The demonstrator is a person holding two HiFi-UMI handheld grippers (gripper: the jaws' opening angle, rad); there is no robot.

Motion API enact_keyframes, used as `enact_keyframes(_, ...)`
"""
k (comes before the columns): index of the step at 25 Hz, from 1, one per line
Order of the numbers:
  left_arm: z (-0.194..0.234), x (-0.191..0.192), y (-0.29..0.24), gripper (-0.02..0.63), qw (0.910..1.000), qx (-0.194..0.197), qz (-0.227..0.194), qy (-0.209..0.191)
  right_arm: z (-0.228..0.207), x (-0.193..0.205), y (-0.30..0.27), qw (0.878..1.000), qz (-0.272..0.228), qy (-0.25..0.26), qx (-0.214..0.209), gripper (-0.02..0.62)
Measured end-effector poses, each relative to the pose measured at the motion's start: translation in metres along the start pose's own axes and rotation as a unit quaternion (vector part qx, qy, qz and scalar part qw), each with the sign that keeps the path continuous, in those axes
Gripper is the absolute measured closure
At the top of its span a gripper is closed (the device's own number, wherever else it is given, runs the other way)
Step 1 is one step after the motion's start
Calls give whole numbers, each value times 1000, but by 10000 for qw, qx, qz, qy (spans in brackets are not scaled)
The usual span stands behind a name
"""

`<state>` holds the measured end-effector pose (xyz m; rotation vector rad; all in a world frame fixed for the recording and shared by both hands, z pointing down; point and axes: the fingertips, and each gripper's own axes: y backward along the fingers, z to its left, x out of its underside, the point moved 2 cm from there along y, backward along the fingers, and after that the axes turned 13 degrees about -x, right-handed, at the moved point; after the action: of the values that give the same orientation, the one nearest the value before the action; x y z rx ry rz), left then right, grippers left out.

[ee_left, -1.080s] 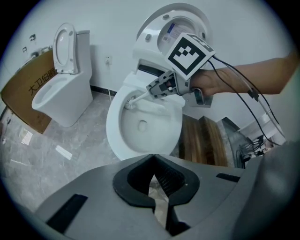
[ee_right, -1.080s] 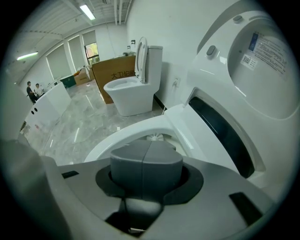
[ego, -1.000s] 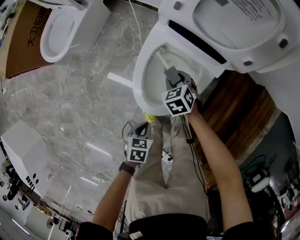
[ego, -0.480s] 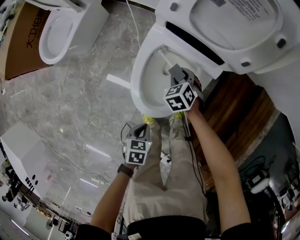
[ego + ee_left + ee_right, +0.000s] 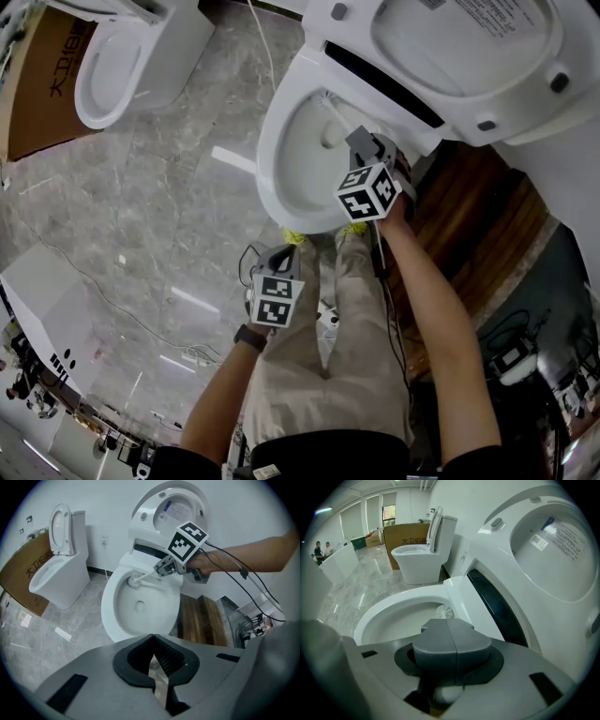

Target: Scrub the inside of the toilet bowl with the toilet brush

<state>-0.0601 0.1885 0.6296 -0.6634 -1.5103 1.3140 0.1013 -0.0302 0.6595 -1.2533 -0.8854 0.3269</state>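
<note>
A grey marble floor (image 5: 159, 187) fills most of the room, with a strip of dark wooden boards (image 5: 469, 216) along the right side of the nearer toilet. That toilet stands with its lid (image 5: 469, 37) raised against the back, leaving the white toilet bowl (image 5: 272, 178) open to the head view. Its smooth inside slopes to a small outlet (image 5: 139, 605) at the bottom. A second toilet (image 5: 122, 56), also open, stands well apart to the left, beside a large cardboard box (image 5: 47, 84). A white cabinet (image 5: 47, 300) stands lower left, and thin cables trail across the tiles. Inside the nearer bowl is the toilet brush (image 5: 133, 580). Its white bristled head rests against the rear inner wall, just under the rim on the hinge side, and its slim handle slants up and out to the right. The right hand-held gripper (image 5: 361, 142) reaches over the bowl's right rim. Its jaws are clenched on the end of that handle, and the rounded butt of the handle shows just behind them in the right gripper view. The left hand-held gripper (image 5: 152, 656) hangs outside the bowl, below its front edge and over the person's beige trousers. Its jaw tips are pressed together with nothing between them.
</note>
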Motion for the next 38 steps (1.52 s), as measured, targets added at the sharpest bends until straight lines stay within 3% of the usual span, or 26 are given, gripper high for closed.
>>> enact_keyframes(14, -6, -8, -6, 588, 10000, 5, 8, -98, -23, 55, 24, 9972, 206, -669, 280, 426)
enact_keyframes(23, -5, -1, -3, 588, 9999, 5, 92, -95, -11, 103, 48, 9886, 317, -1395, 474, 426)
enact_keyframes(32, -1, -2, -4, 588, 10000, -4, 75, 13, 5, 126, 67, 9792, 455, -1914, 498, 428)
enact_keyframes(38, -5, 2, -3, 588, 10000, 39, 76, 42, 21, 139, 78, 9773, 587, -1978, 470, 428)
